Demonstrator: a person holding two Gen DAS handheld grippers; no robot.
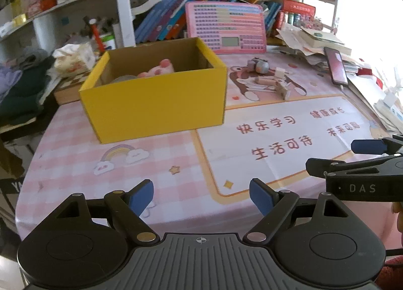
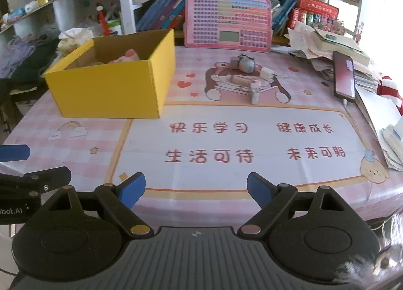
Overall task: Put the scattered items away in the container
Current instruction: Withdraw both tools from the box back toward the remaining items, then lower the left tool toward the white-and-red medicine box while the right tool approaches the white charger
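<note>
The left gripper (image 1: 201,198) had its blue-padded jaws spread wide with nothing between them; an open yellow cardboard box (image 1: 153,103) sat ahead and slightly left, holding a pink plush toy (image 1: 161,69). The right gripper (image 2: 196,190) likewise stood wide apart and empty. Well ahead of its jaws, slightly right, lay a cluster of small scattered items (image 2: 248,77) on the pink checked desk mat (image 2: 151,176), right of the box.

Black left gripper (image 1: 201,195) and right gripper (image 2: 196,190), blue-padded jaws, brass pivot screws.

Box (image 2: 110,83) left of small items (image 2: 248,77)
</note>
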